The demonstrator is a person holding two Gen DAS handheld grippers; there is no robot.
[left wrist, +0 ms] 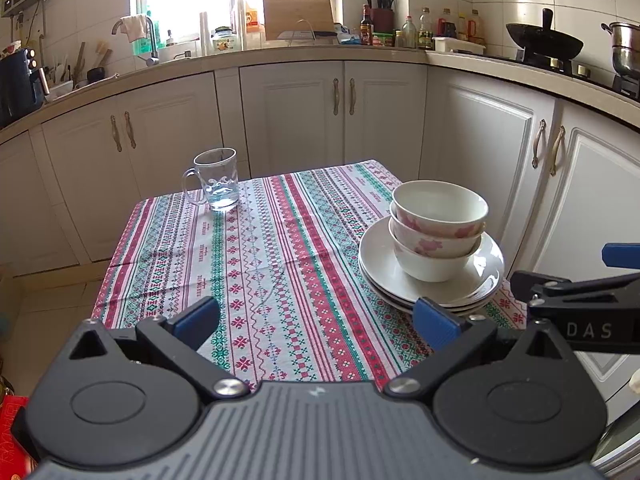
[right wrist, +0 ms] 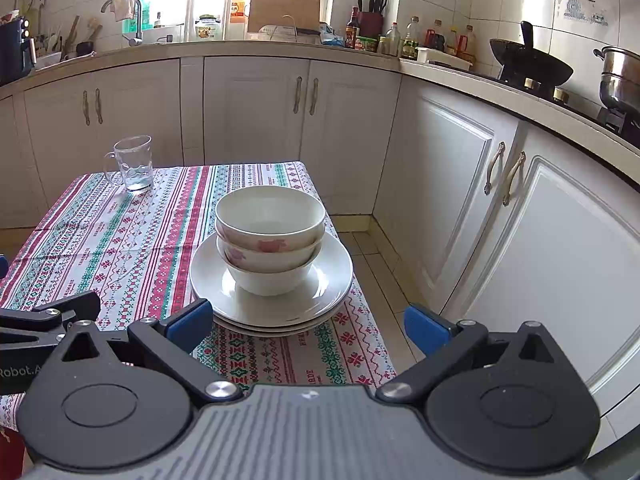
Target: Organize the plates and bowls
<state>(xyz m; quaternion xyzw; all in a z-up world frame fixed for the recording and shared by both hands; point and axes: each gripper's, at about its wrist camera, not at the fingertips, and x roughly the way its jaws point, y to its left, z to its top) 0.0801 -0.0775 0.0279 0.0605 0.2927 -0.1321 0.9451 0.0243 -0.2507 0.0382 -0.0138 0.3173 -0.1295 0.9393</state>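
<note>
Three nested bowls, the upper two with pink flowers, stand on a stack of white plates at the table's right edge. My left gripper is open and empty, low over the near side of the table, left of the stack. My right gripper is open and empty, just in front of the stack. The right gripper's body also shows at the right edge of the left wrist view.
A glass mug stands at the far left corner of the striped tablecloth. White cabinets and a cluttered counter ring the table. A wok and a steel pot sit on the stove at right.
</note>
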